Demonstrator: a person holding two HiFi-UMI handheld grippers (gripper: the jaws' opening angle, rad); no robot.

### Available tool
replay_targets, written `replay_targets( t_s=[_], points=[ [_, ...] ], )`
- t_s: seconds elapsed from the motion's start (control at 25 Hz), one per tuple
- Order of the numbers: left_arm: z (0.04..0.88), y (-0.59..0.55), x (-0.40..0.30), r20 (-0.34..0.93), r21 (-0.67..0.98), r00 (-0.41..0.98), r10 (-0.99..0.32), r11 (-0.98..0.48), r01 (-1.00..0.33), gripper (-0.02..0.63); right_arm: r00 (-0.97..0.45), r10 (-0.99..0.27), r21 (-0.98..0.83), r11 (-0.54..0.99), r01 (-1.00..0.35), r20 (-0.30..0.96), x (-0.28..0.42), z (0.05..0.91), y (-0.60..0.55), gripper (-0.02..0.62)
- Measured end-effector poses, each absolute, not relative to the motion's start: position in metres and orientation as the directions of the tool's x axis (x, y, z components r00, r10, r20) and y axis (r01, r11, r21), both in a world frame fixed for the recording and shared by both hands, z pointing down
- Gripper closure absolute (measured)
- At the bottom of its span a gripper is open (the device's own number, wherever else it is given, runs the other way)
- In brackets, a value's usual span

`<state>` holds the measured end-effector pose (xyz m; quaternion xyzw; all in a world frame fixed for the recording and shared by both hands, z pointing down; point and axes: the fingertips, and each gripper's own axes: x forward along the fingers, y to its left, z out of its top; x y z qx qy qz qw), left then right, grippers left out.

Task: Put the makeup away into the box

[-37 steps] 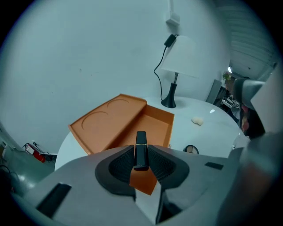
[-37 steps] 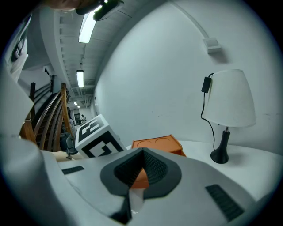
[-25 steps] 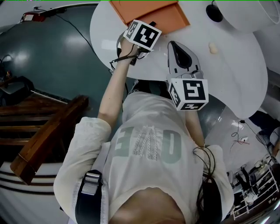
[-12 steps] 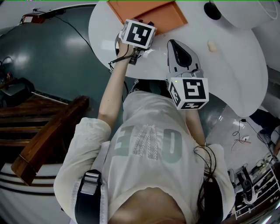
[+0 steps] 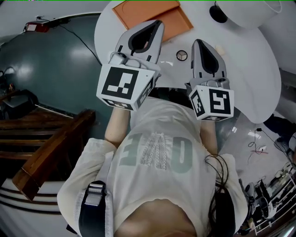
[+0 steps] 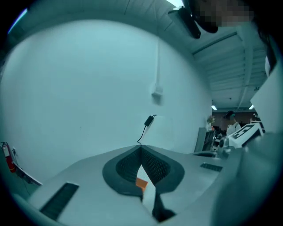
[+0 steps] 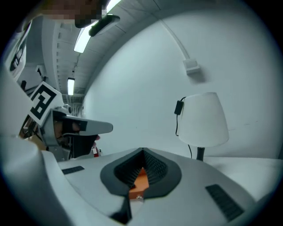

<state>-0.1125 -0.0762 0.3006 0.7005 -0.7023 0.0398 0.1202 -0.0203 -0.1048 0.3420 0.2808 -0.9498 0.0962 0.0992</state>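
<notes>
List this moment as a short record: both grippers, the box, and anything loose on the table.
left gripper: above the white table, jaws just closed, shut, nothing between them
right gripper: beside it, shut, empty
orange box: far side of table, partly behind left gripper
small round item: on table between the grippers, outside the box
lamp: far right

Head camera steeply down; gripper cameras near-level, wallward — all share orange box.
</notes>
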Motion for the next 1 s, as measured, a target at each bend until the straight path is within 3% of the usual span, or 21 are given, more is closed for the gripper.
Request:
replay_targets(
  t_s=[0.28, 0.44, 0.56, 0.64, 0.72, 0.88, 1.0],
  points=[
    [0.271, -0.067, -0.079, 0.121, 0.195, 0.132, -0.984, -0.107, -0.975, 0.600, -0.809, -0.564, -0.098, 0.807, -0.583, 0.166, 0.001, 0.311, -0.112, 0.591],
    [0.279, -0.072, -0.075, 0.136, 0.197, 0.142, -0.981, -0.114, -0.974, 0.600, -0.801, -0.576, -0.098, 0.798, -0.594, 0.163, 0.007, 0.311, -0.112, 0.591],
    [0.311, -0.081, -0.058, 0.219, 0.154, 0.188, -0.958, -0.156, -0.976, 0.598, -0.789, -0.590, -0.103, 0.786, -0.610, 0.173, 0.015, 0.314, -0.113, 0.591],
    [0.350, -0.087, -0.036, 0.298, 0.205, 0.275, -0.914, -0.221, -0.954, 0.465, -0.779, -0.601, -0.118, 0.773, -0.624, 0.179, 0.022, 0.317, -0.114, 0.591],
    [0.399, -0.091, -0.016, 0.393, 0.251, 0.345, -0.853, -0.261, -0.932, 0.380, -0.764, -0.618, -0.137, 0.754, -0.643, 0.187, 0.029, 0.320, -0.116, 0.591],
    [0.499, -0.087, -0.001, 0.619, 0.086, 0.295, -0.728, -0.311, -0.947, 0.370, -0.746, -0.632, -0.129, 0.738, -0.662, 0.211, 0.041, 0.326, -0.118, 0.591],
    [0.551, -0.080, 0.000, 0.715, 0.043, 0.248, -0.654, -0.313, -0.949, 0.370, -0.728, -0.644, -0.120, 0.724, -0.679, 0.236, 0.051, 0.331, -0.120, 0.591]
  ],
)
